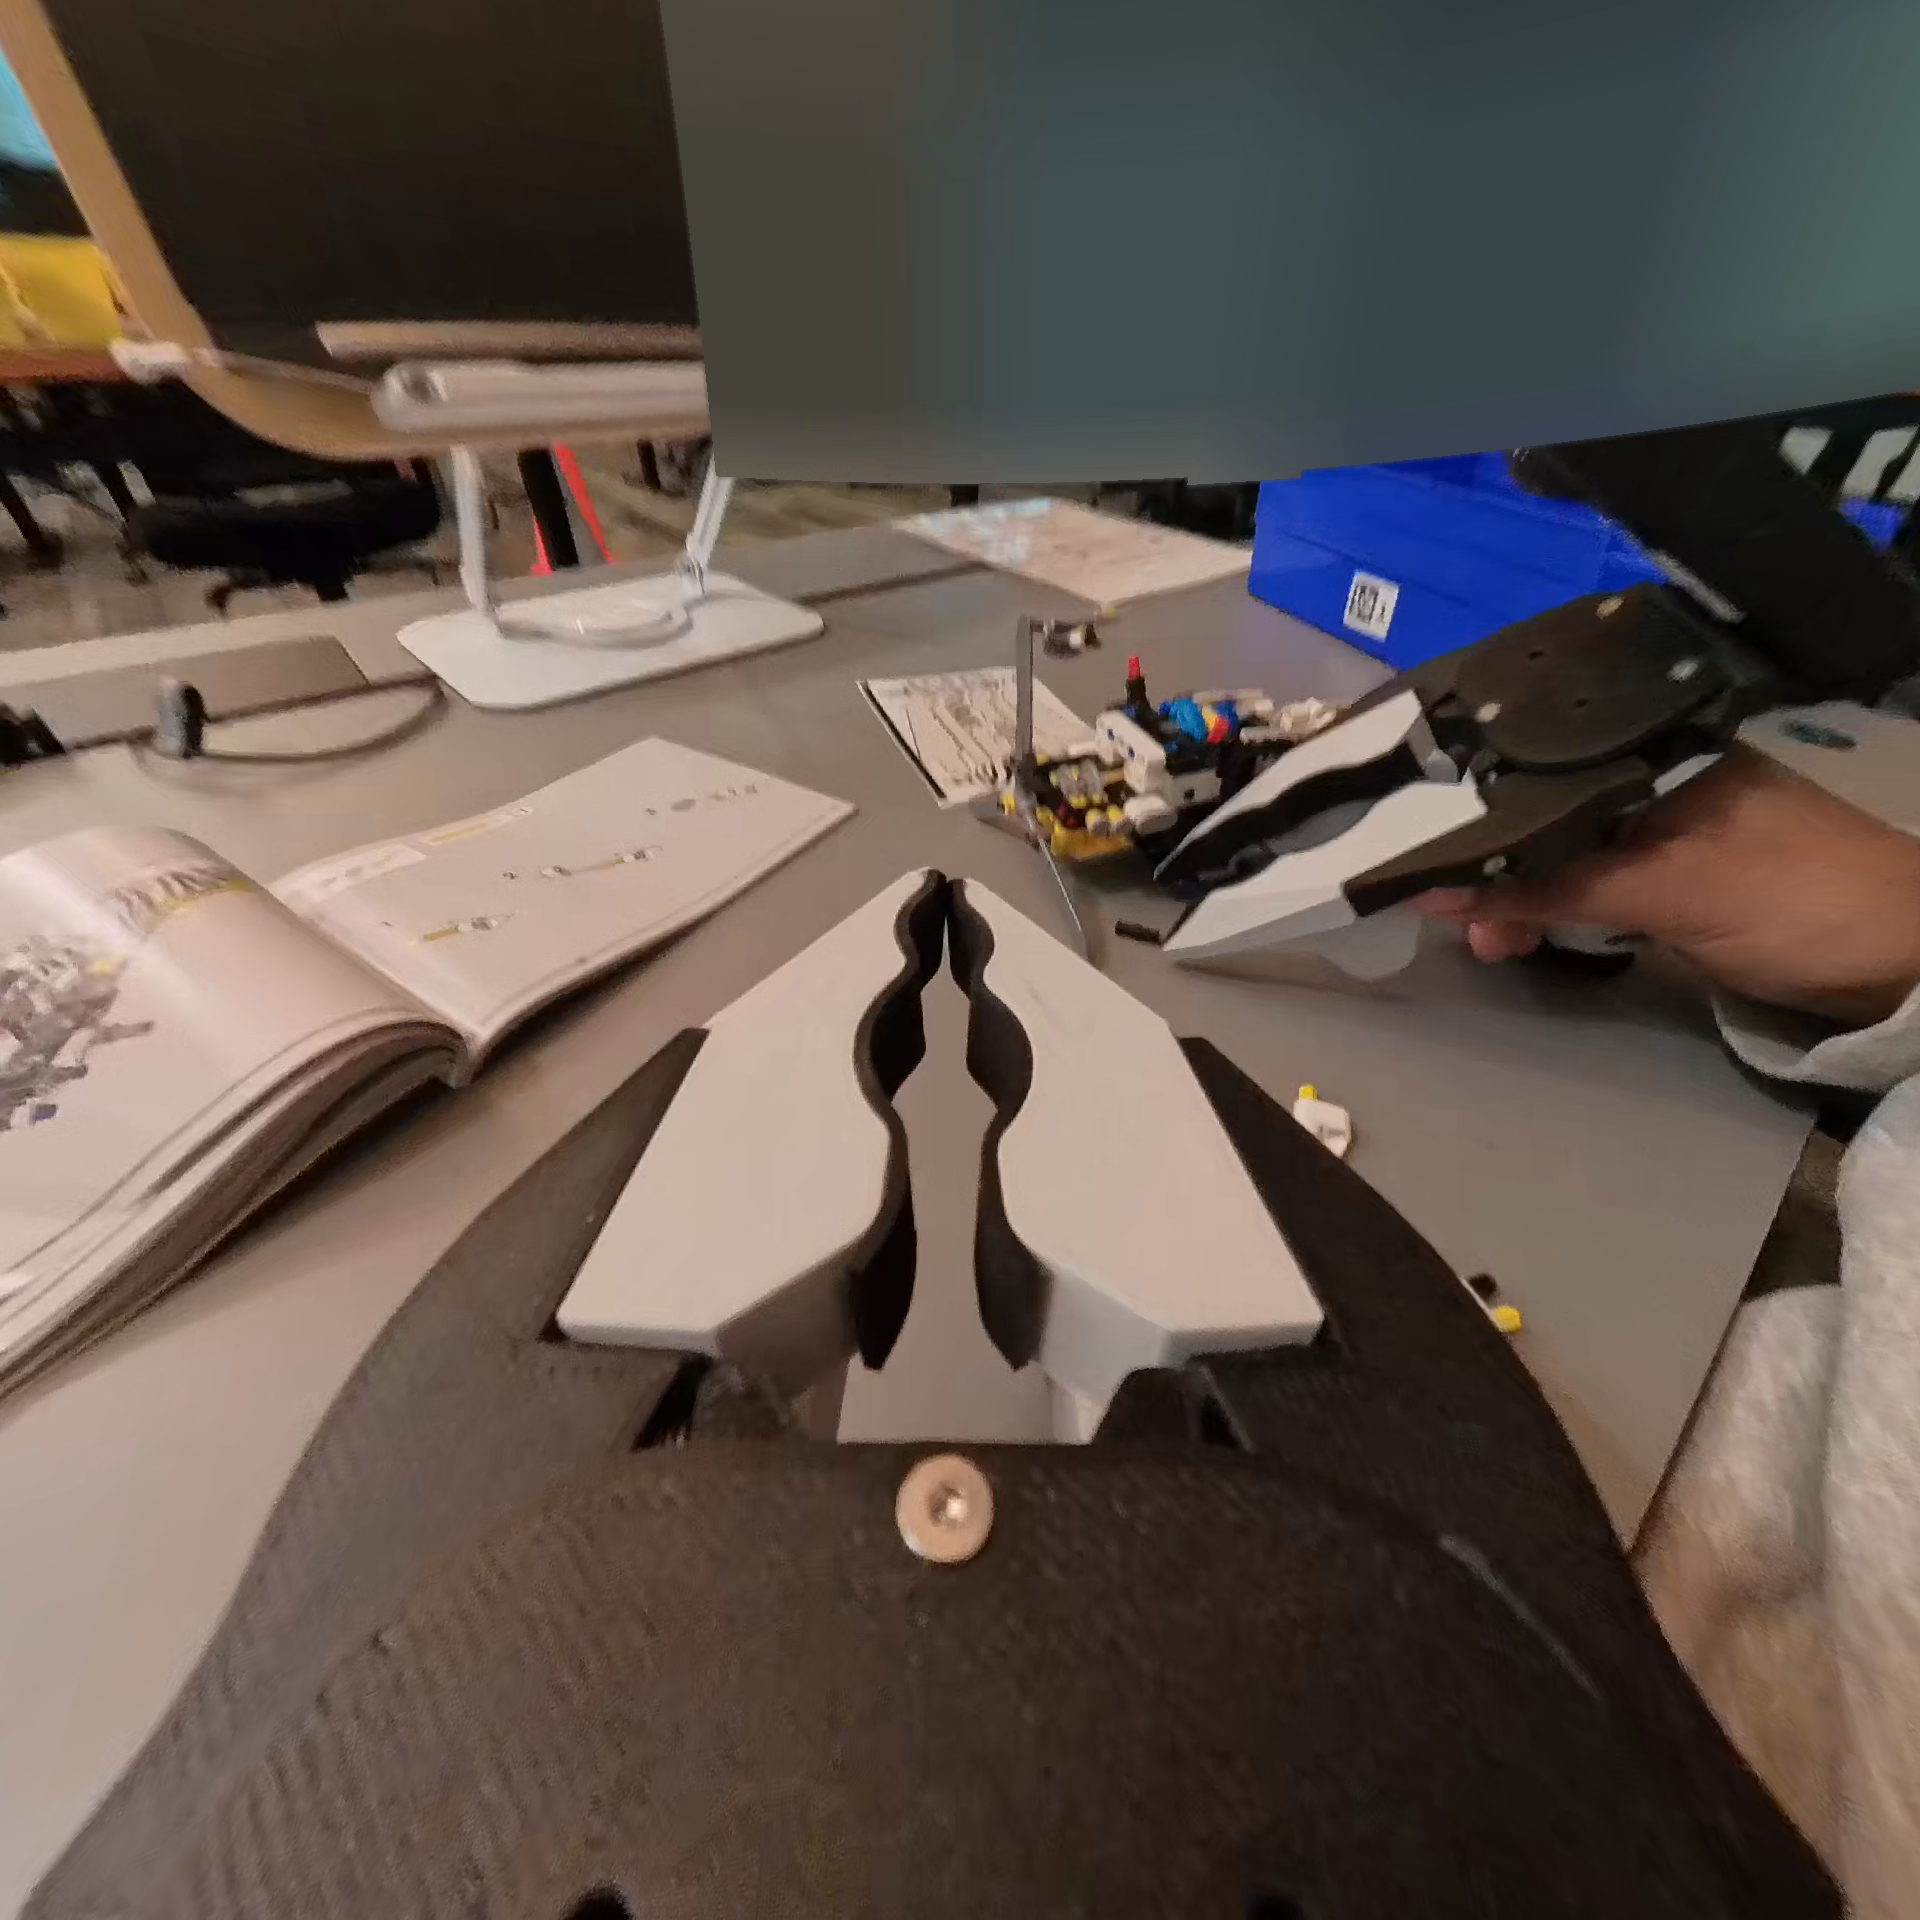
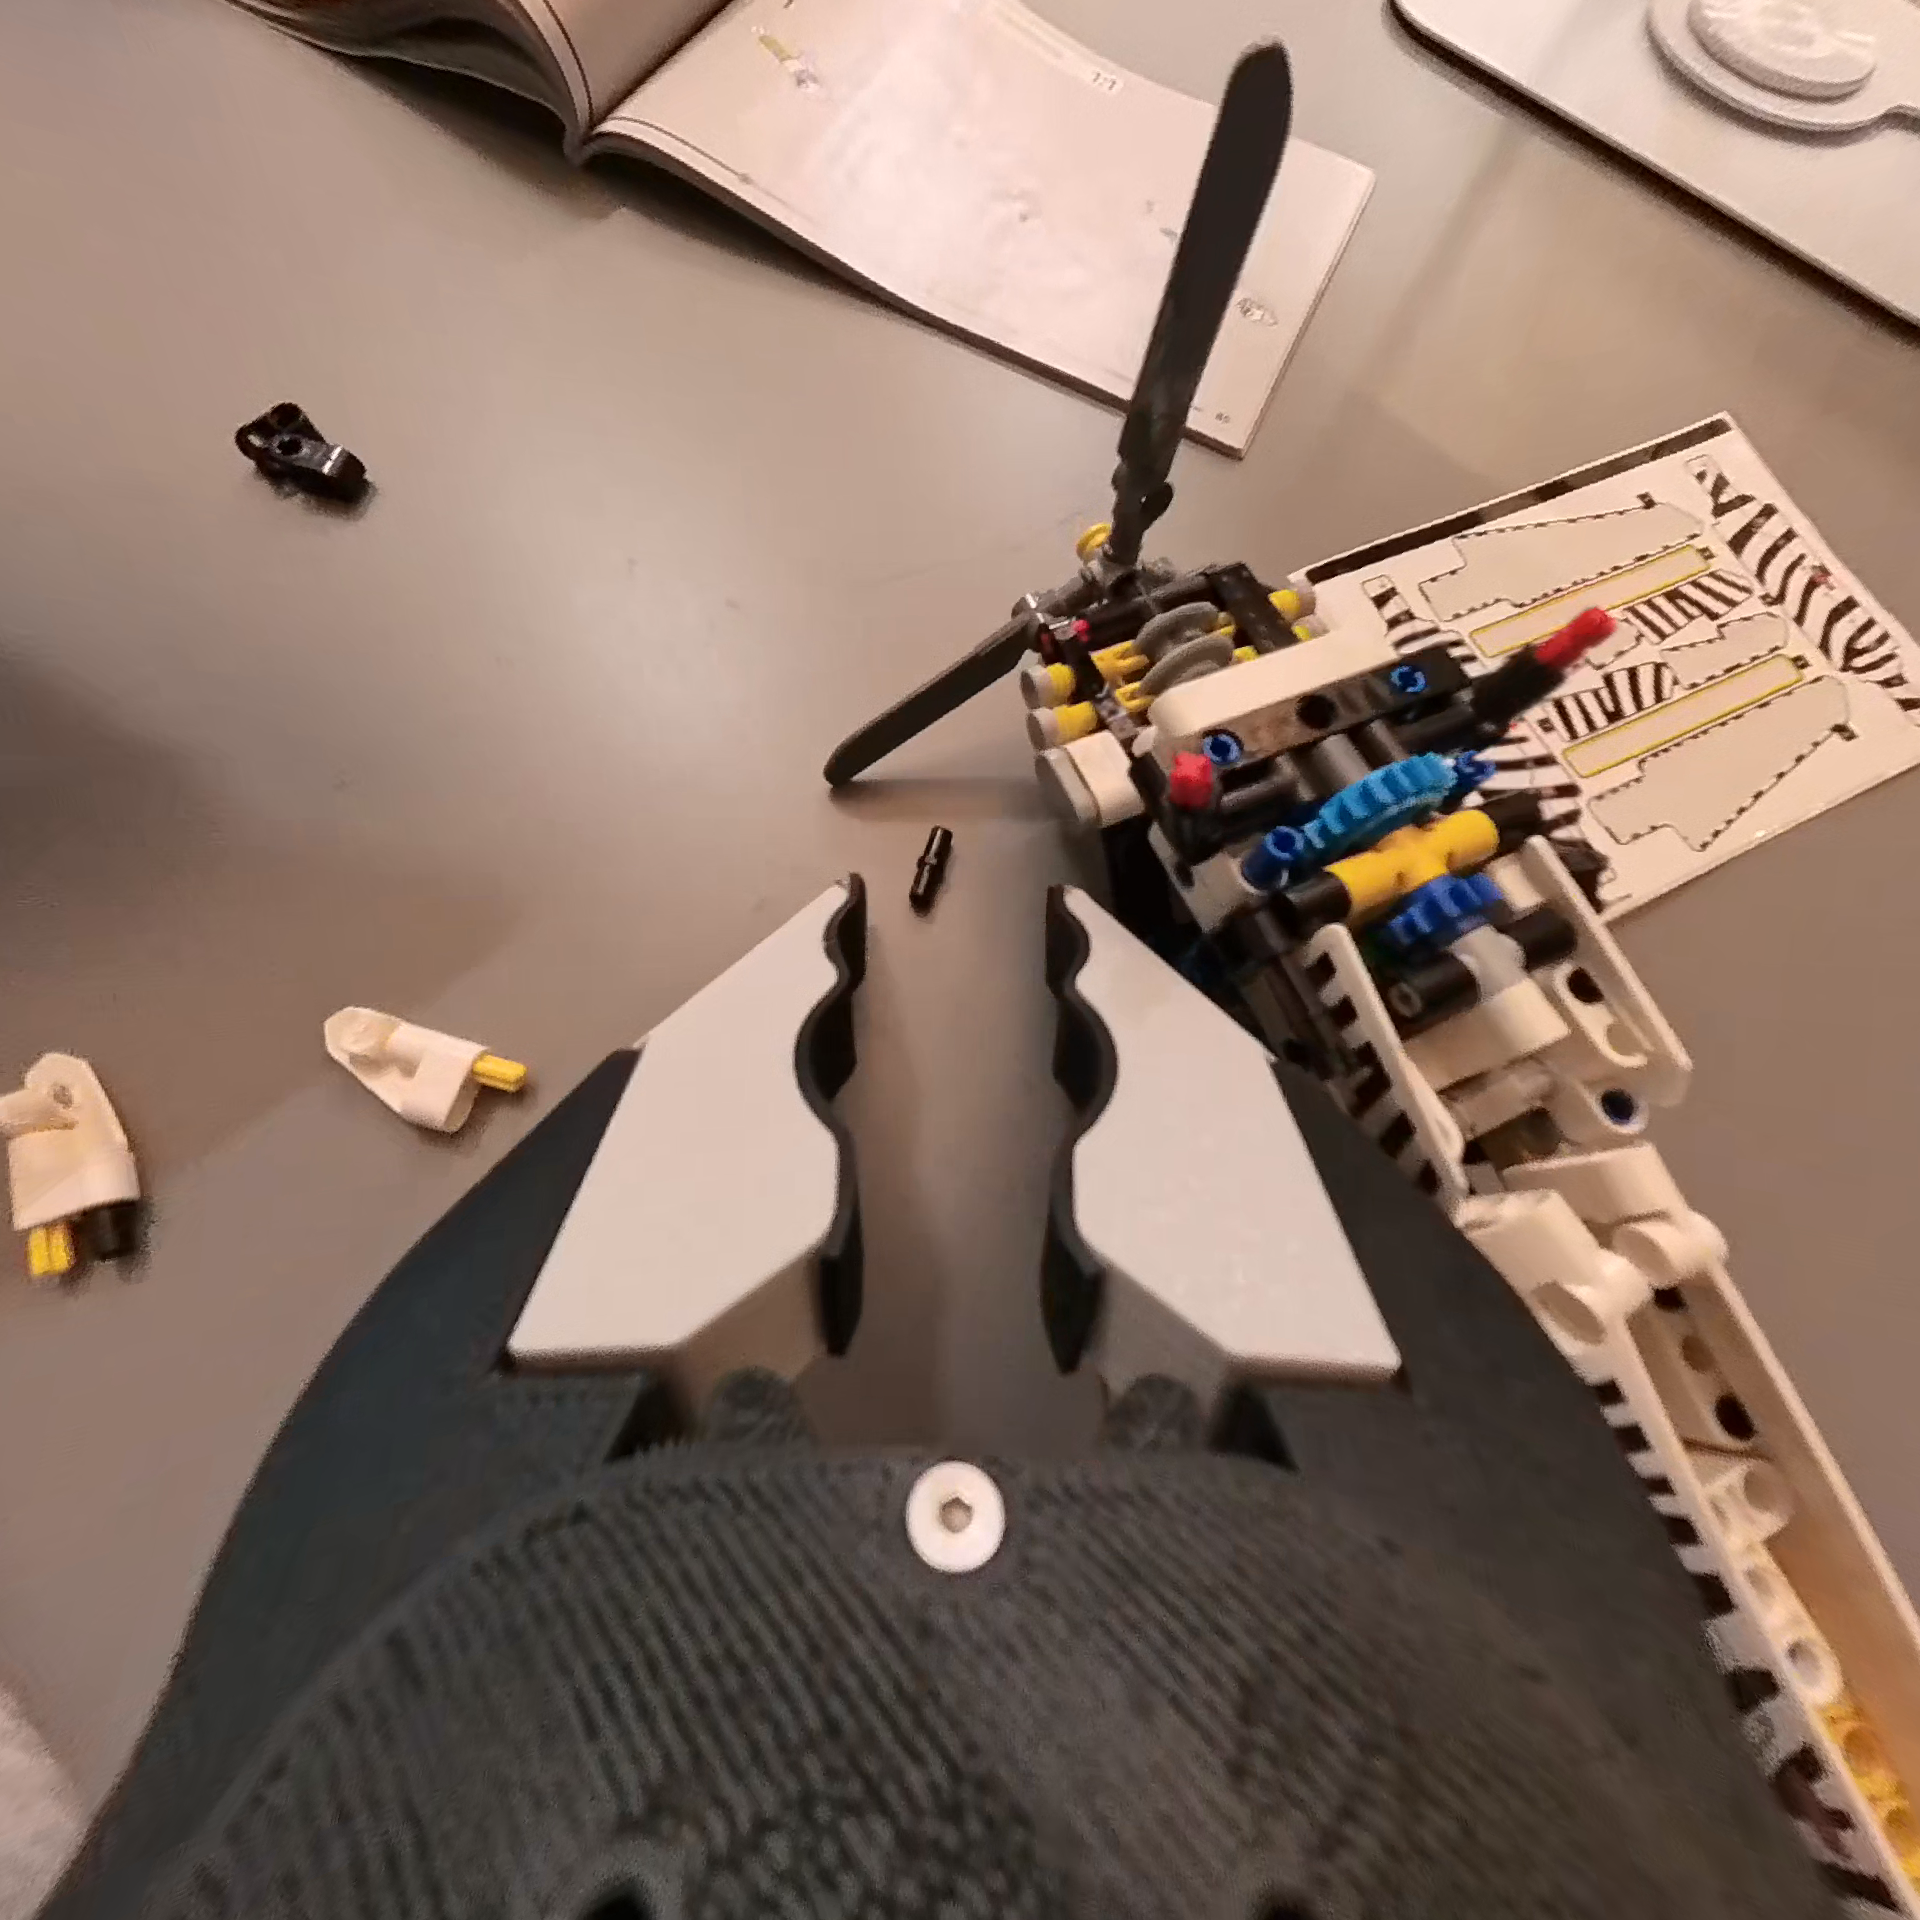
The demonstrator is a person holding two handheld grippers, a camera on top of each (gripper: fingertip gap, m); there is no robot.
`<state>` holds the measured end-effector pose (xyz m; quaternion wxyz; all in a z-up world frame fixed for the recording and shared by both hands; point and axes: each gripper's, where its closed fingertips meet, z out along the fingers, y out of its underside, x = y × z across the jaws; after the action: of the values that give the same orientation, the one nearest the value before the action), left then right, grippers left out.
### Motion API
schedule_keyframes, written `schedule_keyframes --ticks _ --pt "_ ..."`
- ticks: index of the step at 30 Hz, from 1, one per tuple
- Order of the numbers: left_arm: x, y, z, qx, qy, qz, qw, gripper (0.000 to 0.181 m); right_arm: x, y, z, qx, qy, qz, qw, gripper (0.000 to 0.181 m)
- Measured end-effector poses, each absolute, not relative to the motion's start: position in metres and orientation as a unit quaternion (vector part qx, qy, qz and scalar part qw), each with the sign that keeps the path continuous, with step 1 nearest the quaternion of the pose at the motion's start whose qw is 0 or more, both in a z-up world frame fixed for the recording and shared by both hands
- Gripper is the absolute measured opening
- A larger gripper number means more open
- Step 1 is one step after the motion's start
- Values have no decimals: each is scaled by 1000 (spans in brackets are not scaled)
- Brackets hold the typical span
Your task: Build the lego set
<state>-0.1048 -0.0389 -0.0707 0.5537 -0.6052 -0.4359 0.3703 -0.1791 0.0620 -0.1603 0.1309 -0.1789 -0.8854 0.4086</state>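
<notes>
A partly built white lego model point(image 2: 1382, 894) with black propeller blades point(image 2: 1205, 270), blue gears and yellow pins lies on the grey table; it also shows in the left wrist view point(image 1: 1143, 769). My right gripper point(image 2: 954, 899) is open and empty, low over the table just left of the model, with a small black pin point(image 2: 930, 868) lying just ahead between its fingertips. It also shows in the left wrist view point(image 1: 1174, 904). My left gripper point(image 1: 945, 894) is shut and empty, above the table.
An open instruction booklet point(image 1: 416, 935) lies at the left, also in the right wrist view point(image 2: 987, 187). A sticker sheet point(image 2: 1683, 665) lies under the model. Loose pieces: a black connector point(image 2: 301, 452), two white pieces with yellow pins point(image 2: 421, 1065) point(image 2: 68, 1158). A monitor stand point(image 1: 613, 644) and blue bin point(image 1: 1434, 561) stand behind. Spacing between my two grippers at the tips: around 15 cm.
</notes>
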Motion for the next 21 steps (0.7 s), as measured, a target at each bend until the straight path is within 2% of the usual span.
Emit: schedule_keyframes --ticks 6,11,14,21 --pt "-92 -55 -40 -524 -393 480 584 0 -180 60 -164 -177 -890 395 141 30" --pt "-91 -49 -38 -500 -414 427 630 0 -179 59 -165 -182 -891 398 123 24" --pt "-95 -50 -46 -501 -436 397 634 0 -171 55 -166 -167 -896 401 94 2" --pt "-99 -39 -51 -529 -435 382 621 0 -167 56 -166 -165 -896 403 84 1"
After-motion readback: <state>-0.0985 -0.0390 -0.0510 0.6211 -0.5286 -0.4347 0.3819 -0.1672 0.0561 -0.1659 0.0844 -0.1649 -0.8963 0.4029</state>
